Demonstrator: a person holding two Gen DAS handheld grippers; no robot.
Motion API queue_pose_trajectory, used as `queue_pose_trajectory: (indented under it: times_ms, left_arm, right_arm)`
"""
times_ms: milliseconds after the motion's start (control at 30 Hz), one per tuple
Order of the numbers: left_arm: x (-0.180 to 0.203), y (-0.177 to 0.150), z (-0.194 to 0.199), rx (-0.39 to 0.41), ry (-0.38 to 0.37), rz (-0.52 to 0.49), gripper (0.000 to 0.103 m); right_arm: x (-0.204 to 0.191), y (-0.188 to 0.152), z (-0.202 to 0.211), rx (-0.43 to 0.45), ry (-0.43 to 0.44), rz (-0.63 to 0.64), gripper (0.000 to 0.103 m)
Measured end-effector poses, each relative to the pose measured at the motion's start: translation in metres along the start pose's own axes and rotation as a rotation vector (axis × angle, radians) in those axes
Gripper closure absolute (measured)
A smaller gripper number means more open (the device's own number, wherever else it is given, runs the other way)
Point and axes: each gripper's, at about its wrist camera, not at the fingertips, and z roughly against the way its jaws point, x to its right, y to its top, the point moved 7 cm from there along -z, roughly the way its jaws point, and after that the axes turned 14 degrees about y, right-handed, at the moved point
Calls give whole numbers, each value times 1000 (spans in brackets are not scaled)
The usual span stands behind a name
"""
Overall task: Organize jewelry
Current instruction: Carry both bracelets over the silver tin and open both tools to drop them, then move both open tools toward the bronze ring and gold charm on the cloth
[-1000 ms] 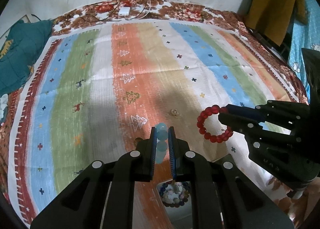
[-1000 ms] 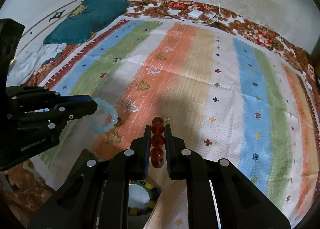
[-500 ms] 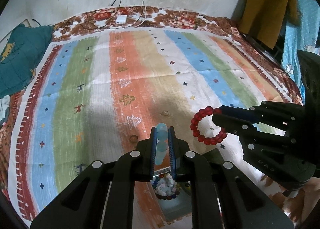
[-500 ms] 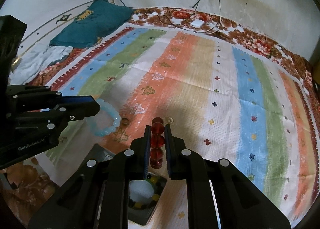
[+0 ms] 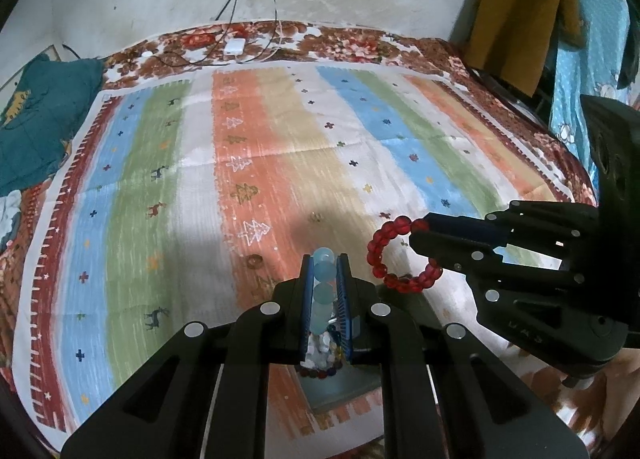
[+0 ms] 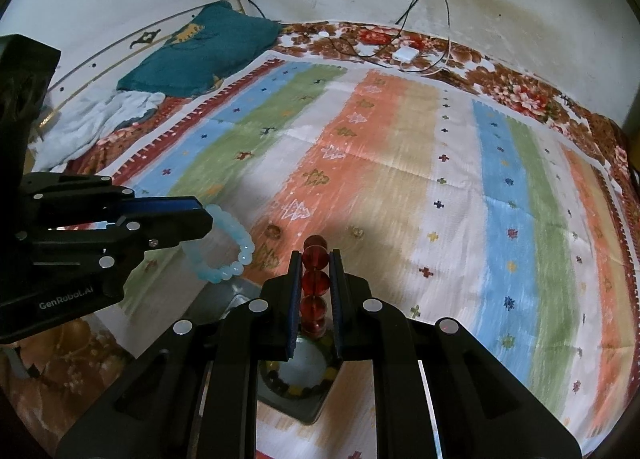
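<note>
My left gripper is shut on a pale blue bead bracelet, held above the striped cloth; the bracelet also shows in the right wrist view. My right gripper is shut on a red bead bracelet, which shows as a ring in the left wrist view. A grey tray lies under both grippers and holds a dark multicolour bead bracelet; the tray also shows in the left wrist view. Two small rings lie on the cloth ahead.
The striped cloth covers a bed. A white charger with cables lies at the far edge by the wall. A teal pillow sits at the far left. Yellow and blue clothes hang at the right.
Both grippers have risen and pulled back with their bracelets, so the tray under them shows more and the wall sockets have come into view.
</note>
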Motion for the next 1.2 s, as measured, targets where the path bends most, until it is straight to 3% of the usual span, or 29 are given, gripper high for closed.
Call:
queue_pose_trajectory:
  times_ms: [633, 667, 733, 767, 833, 933, 1000, 1200]
  left_arm:
    - [9, -29, 2, -50, -36, 5, 92]
    - [8, -29, 1, -53, -42, 15, 89]
    - [2, -28, -3, -70, -47, 43, 46]
    - [-3, -27, -4, -67, -34, 56, 43]
    - [-16, -26, -8, -71, 7, 86, 45]
    - [-30, -25, -12, -79, 25, 130, 43]
    - [-39, -23, -14, -81, 42, 151, 38]
    - [-51, -21, -25, -106, 62, 185, 25]
  right_arm:
    - [-11, -28, 0, -46, 30, -4, 89]
    - [-11, -29, -1, -49, 30, -9, 89]
    - [-5, -28, -2, -48, 16, -28, 85]
    - [-1, -28, -2, -48, 1, -39, 70]
    - [5, -28, -2, -42, -17, -48, 49]
    - [14, -28, -3, -43, -33, -72, 49]
    - [20, -29, -6, -51, -41, -86, 49]
    - [30, -26, -13, -61, -48, -102, 39]
